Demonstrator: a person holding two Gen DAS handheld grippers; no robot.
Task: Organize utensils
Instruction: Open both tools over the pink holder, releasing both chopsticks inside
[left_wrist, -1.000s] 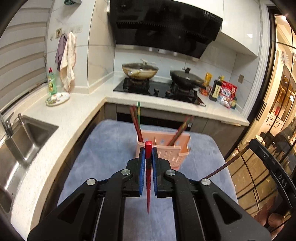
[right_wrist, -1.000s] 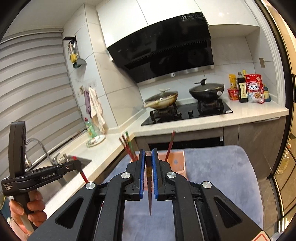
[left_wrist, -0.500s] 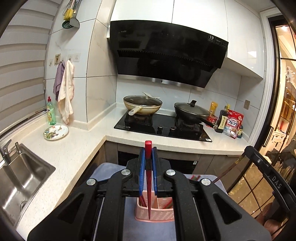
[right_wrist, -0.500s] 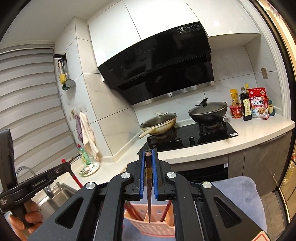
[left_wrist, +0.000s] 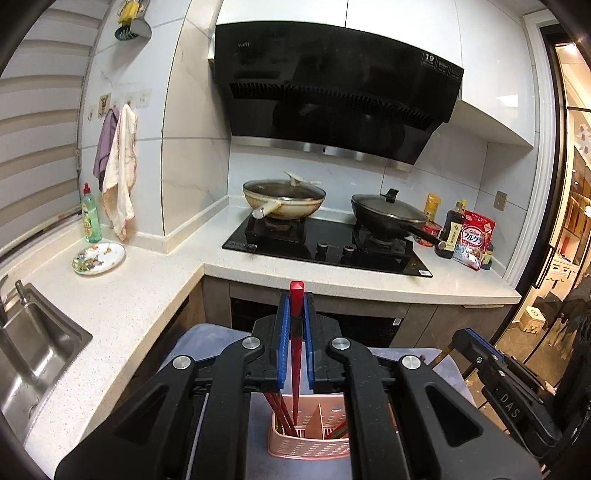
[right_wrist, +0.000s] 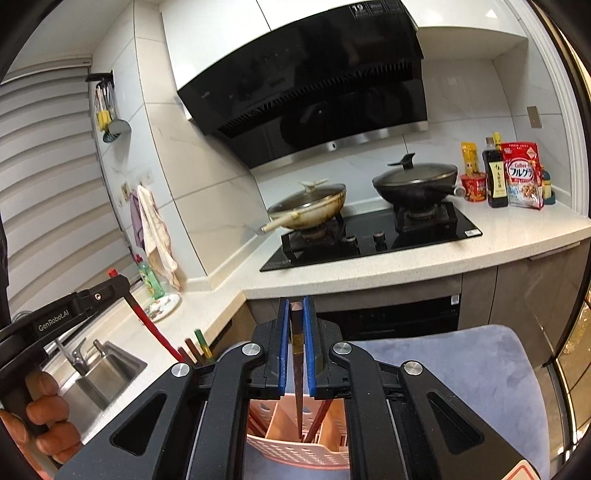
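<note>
At the bottom centre of the left wrist view, the left gripper (left_wrist: 294, 343) is clamped on a red chopstick (left_wrist: 295, 354), its blue pads pressed against the shaft on both sides. The chopstick stands close to vertical, square end up just above the fingertips, tapered end down inside the pink utensil basket (left_wrist: 308, 435) directly below the fingers. The tip appears to lie in the left-hand compartment, beside other red chopsticks already stored there; whether it touches the floor of the basket cannot be determined. At the bottom centre of the right wrist view, the right gripper (right_wrist: 296, 343) is clamped in the same manner on a dark brown chopstick (right_wrist: 297, 373), long axis also near vertical, point hanging over the open top of the same basket (right_wrist: 299, 446), beside a divider wall. The basket rests on a grey-blue cloth-covered table (right_wrist: 461, 369). Both loads therefore lie straight below their fingers, aligned with the drop direction; the left one appears deeper in, so release on that side looks nearer. Further back, mid-frame, the countertop (left_wrist: 122, 295) carries the hob with two lidded pans.
</note>
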